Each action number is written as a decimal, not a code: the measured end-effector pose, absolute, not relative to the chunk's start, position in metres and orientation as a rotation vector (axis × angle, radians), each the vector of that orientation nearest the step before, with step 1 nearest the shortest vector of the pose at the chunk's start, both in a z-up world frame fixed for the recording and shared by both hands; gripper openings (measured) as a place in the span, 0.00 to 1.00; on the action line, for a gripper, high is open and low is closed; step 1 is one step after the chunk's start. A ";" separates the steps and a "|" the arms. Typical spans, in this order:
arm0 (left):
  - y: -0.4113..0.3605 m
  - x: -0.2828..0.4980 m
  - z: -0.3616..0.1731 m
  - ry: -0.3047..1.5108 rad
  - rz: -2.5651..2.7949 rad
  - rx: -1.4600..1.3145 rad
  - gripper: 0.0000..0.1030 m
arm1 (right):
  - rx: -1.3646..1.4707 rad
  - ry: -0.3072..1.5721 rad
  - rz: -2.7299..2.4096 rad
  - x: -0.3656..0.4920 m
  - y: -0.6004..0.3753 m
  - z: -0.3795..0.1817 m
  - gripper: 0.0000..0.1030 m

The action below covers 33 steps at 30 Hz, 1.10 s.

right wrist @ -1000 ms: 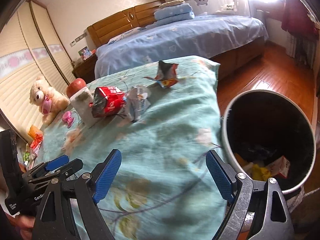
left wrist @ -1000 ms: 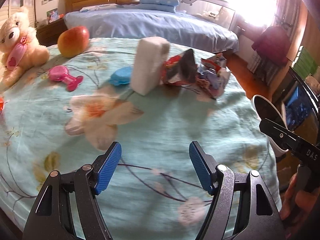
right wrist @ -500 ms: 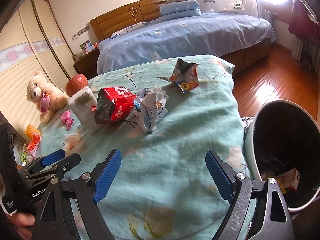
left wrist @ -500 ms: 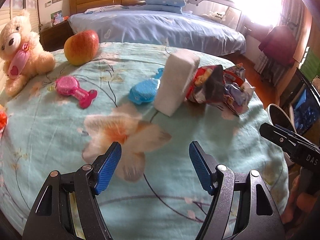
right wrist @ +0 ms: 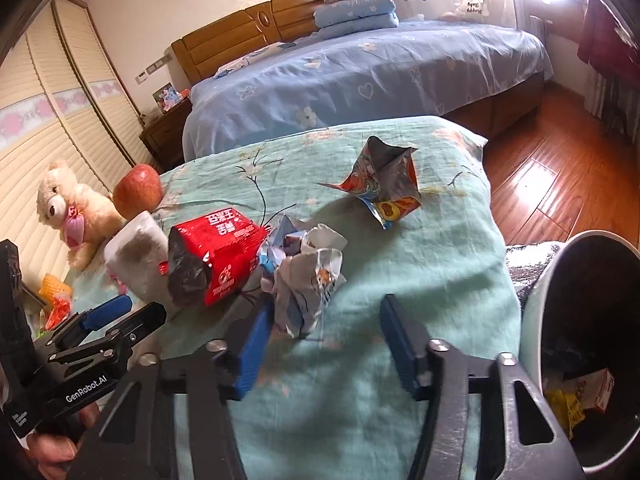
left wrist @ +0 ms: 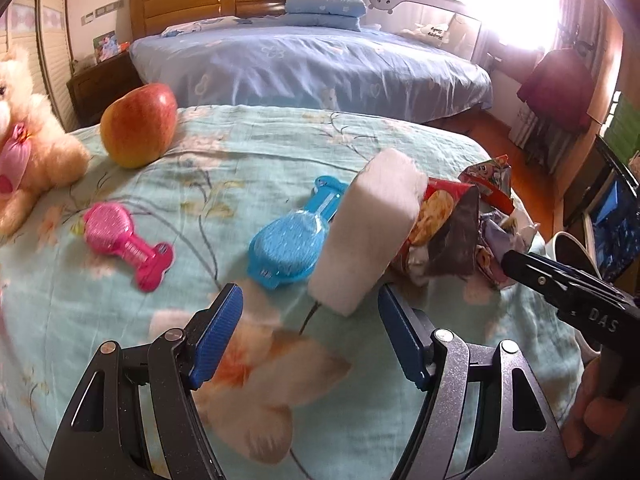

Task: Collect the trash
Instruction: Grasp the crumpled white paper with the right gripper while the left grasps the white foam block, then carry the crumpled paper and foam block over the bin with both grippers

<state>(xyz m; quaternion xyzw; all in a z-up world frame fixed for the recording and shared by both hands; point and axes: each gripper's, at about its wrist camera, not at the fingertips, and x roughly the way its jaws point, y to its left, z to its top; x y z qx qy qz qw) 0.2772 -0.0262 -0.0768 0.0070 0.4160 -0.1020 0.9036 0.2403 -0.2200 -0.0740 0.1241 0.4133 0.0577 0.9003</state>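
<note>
Landmark: the white foam block, standing tilted on my teal floral bedspread.

Count of trash: three wrappers. One red snack bag touches the block's right side. One crumpled white-and-blue wrapper lies just right of the red bag. One opened foil packet sits farther right of the block and toward the far edge, apart from the others.

Not trash: two small brushes left of the block, one blue just beside it, one pink well apart. One apple and one teddy bear lie beyond, far left.

One bin stands off the bedspread's right edge, well right of the block, some scraps inside.

My right gripper is closing, the crumpled wrapper at its left pad; the pads do not yet pinch it. My left gripper hangs open, nothing between its pads, just short of the block.

Open cloth: the near strip in front of the block.
</note>
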 end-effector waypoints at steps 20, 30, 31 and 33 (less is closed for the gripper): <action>-0.019 0.225 -0.073 0.841 -0.246 -0.043 0.23 | 0.298 0.831 0.149 0.197 -0.227 -0.070 0.14; -0.044 0.191 -0.066 0.835 -0.320 -0.025 0.23 | 0.310 0.816 0.137 0.167 -0.238 -0.065 0.14; -0.048 0.189 -0.065 0.833 -0.328 -0.020 0.23 | 0.309 0.813 0.134 0.164 -0.239 -0.065 0.14; -0.056 0.186 -0.063 0.830 -0.346 -0.010 0.23 | 0.311 0.808 0.127 0.158 -0.243 -0.064 0.14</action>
